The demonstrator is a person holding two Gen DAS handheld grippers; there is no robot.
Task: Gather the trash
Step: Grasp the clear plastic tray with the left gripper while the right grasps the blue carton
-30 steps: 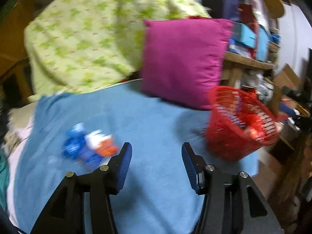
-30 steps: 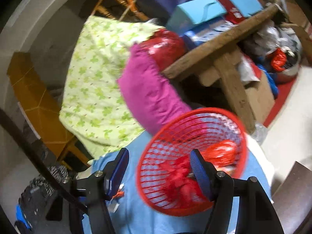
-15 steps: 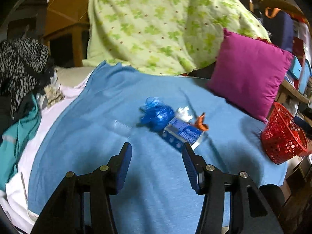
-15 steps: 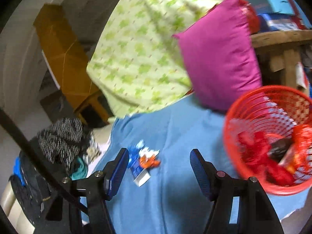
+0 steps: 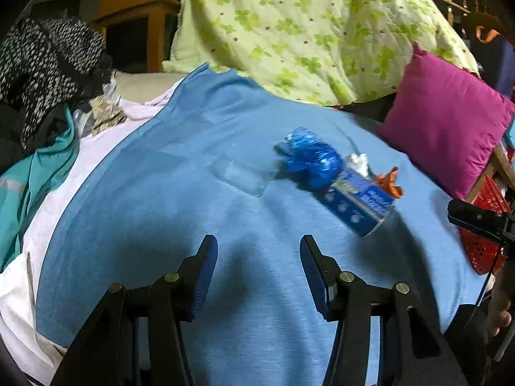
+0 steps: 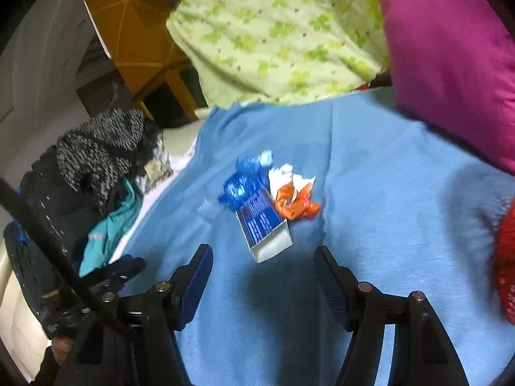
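A small heap of trash lies near the middle of a bed's blue sheet (image 5: pixel 199 225): a crumpled blue wrapper (image 5: pixel 310 160), a blue carton (image 6: pixel 264 225) with its open end toward the right gripper, a white scrap (image 6: pixel 283 173) and an orange wrapper (image 6: pixel 294 201), all touching. A red basket (image 5: pixel 482 234) sits at the bed's right edge, below a magenta pillow (image 5: pixel 447 128). The left gripper (image 5: pixel 257 273) and right gripper (image 6: pixel 262 278) hover over bare sheet short of the heap, jaws spread and empty.
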